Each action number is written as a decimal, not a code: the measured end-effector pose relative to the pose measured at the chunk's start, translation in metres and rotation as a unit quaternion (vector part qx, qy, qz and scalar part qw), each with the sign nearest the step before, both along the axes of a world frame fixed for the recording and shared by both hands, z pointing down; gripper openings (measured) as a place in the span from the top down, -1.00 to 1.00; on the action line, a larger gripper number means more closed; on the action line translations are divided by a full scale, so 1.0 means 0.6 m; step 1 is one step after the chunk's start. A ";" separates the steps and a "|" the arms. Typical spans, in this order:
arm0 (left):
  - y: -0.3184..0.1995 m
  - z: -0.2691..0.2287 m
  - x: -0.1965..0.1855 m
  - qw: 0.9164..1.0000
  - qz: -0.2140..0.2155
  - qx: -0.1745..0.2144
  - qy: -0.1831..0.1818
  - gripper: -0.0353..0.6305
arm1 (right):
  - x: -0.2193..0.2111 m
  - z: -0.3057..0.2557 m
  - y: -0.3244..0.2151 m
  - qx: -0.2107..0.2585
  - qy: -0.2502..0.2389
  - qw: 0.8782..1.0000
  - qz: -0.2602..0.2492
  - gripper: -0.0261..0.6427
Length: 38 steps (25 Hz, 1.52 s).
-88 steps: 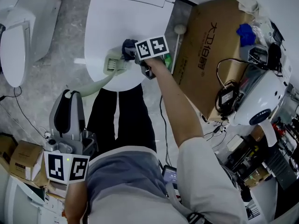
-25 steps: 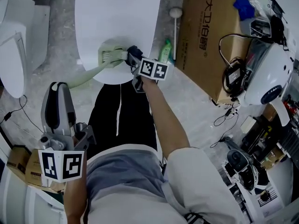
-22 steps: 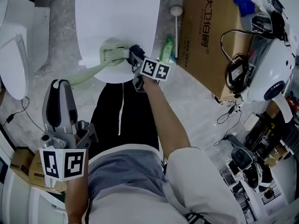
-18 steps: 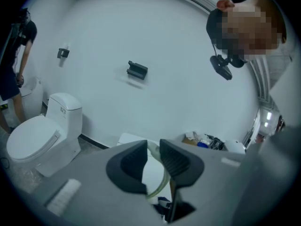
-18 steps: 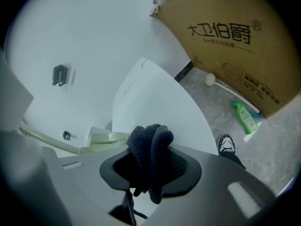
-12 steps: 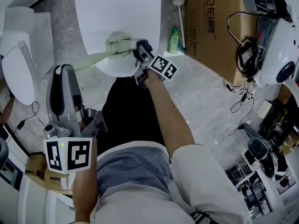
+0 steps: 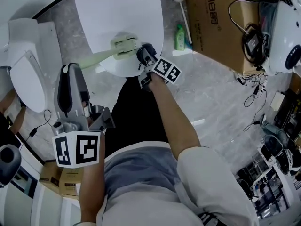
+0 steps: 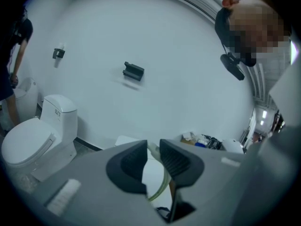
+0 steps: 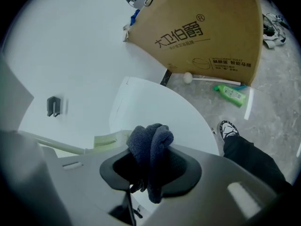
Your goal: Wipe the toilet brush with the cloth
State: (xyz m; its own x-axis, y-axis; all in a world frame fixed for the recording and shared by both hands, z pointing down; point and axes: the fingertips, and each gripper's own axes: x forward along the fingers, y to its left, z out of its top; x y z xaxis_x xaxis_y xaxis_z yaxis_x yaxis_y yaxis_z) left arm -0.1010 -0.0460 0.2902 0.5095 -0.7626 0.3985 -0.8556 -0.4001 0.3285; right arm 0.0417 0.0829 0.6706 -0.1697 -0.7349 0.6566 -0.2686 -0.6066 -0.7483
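A pale green toilet brush lies over a white toilet lid [image 7: 117, 13], with its head [image 7: 124, 44] on the lid and its handle [image 7: 91, 60] running down-left. The handle runs into my left gripper [image 7: 71, 69], whose jaws are shut on it; in the left gripper view the handle [image 8: 159, 188] shows in the narrow gap of that gripper [image 8: 153, 157]. My right gripper [image 7: 145, 56] is shut on a bunched dark blue cloth [image 7: 146, 50] just right of the brush head. In the right gripper view the cloth [image 9: 150, 147] bulges from the gripper [image 9: 149, 166] beside the brush head [image 9: 110, 139].
A second toilet [image 7: 26, 79] stands at the left. Right of the lid lie a green bottle [image 7: 179, 36], a ball-tipped white stick [image 7: 183, 11] and a big cardboard box [image 7: 221, 18]. Cables and equipment [image 7: 256, 36] crowd the right. The person's black trousers [image 7: 136, 121] are below the lid.
The view has swung, so the toilet and both grippers sit differently in frame. The cloth stays against the brush head's right side, and the left gripper still holds the handle.
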 end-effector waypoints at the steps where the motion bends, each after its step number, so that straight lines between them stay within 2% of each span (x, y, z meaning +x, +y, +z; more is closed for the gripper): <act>1: 0.001 -0.001 0.001 1.000 0.001 0.002 -0.001 0.89 | -0.006 0.000 0.004 -0.003 0.000 1.000 -0.004 0.62; 6: -0.001 -0.002 0.000 1.000 0.006 0.005 0.000 0.89 | -0.055 -0.004 0.008 -0.002 -0.016 1.000 -0.022 0.62; 11: -0.002 -0.001 0.001 1.000 0.013 0.006 0.001 0.89 | -0.087 -0.005 0.010 0.006 -0.047 0.998 0.034 0.62; 20: -0.003 -0.001 0.000 1.000 0.018 0.007 0.004 0.89 | -0.136 -0.009 -0.003 0.021 -0.092 0.992 0.085 0.62; 30: -0.004 0.001 -0.002 1.000 0.016 0.007 0.005 0.89 | -0.174 0.001 -0.022 0.023 -0.115 0.991 0.066 0.62; 38: -0.003 -0.001 0.000 1.000 0.016 0.009 0.006 0.89 | -0.198 -0.008 -0.032 0.031 -0.138 0.990 0.027 0.62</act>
State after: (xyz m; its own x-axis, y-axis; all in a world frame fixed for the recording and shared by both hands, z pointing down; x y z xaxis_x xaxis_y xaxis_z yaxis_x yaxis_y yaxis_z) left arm -0.1012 -0.0481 0.2895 0.5384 -0.7530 0.3782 -0.8384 -0.4335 0.3304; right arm -0.0770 0.0637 0.6659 -0.2945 -0.7852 0.5448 -0.0174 -0.5656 -0.8245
